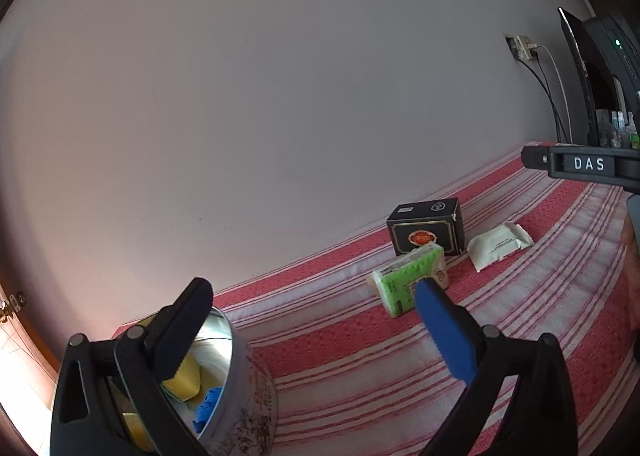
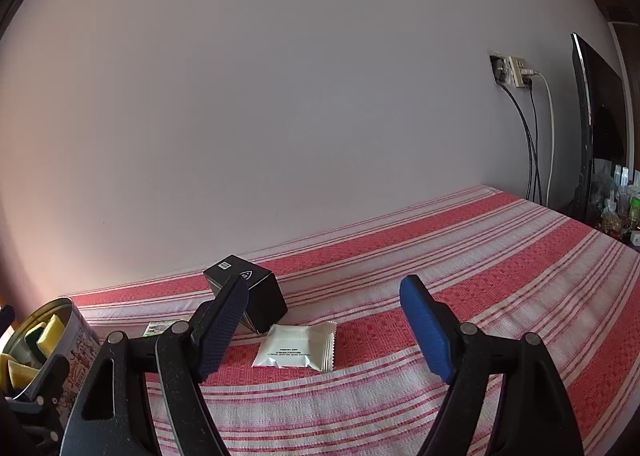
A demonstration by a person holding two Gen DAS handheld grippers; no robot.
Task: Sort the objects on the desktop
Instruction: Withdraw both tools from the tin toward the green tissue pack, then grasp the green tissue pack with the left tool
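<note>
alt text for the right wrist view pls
The open right hand-held gripper hovers above a white sachet on a red-striped tablecloth. A black box stands just behind the sachet, and a tin of sponges sits at far left.

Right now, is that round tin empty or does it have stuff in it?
It has stuff in it. The tin has no lid on, and yellow sponges and something blue show inside.
</note>
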